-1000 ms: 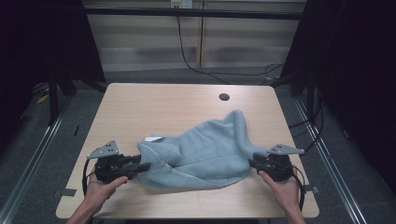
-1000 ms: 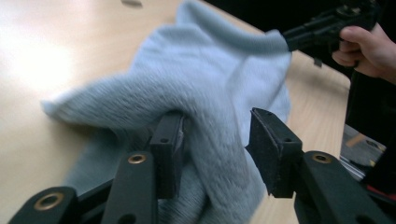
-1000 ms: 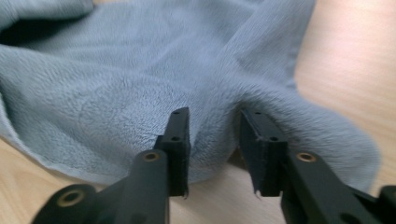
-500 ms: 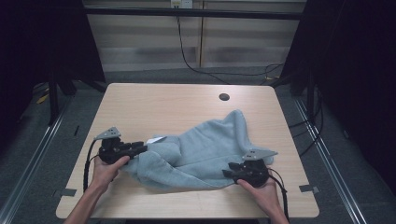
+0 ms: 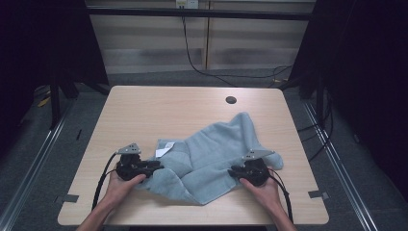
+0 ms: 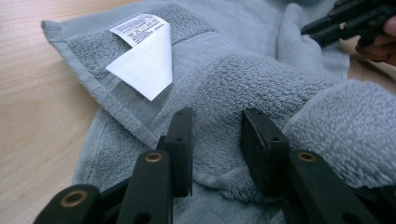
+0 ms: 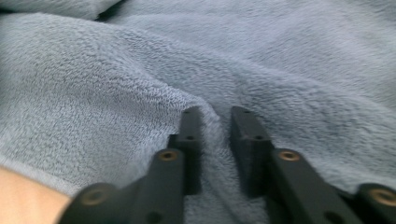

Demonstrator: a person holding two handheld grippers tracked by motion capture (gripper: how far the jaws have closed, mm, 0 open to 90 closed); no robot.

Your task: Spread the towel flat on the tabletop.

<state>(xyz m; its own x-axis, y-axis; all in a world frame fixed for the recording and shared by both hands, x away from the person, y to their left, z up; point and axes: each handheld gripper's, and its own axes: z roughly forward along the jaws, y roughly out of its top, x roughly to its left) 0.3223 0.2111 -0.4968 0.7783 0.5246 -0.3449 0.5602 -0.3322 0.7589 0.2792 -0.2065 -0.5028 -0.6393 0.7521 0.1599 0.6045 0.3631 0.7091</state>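
- a crumpled grey towel (image 5: 216, 159) lies toward the near edge of the tabletop (image 5: 144, 110), its white label (image 6: 142, 56) up.
- a fold is pinched in the left tongs (image 6: 217, 140); the right tongs (image 7: 215, 135) have just been closing on another ridge.
- the grasping step is judged in hand; next, both folds should be lifted and drawn apart.

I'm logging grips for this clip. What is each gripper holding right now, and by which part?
Both pinch the crumpled grey terry towel. The left gripper has a raised fold near the white-labelled corner; the right gripper, whose jaws have just been closing, pinches a ridge at the towel's right side.
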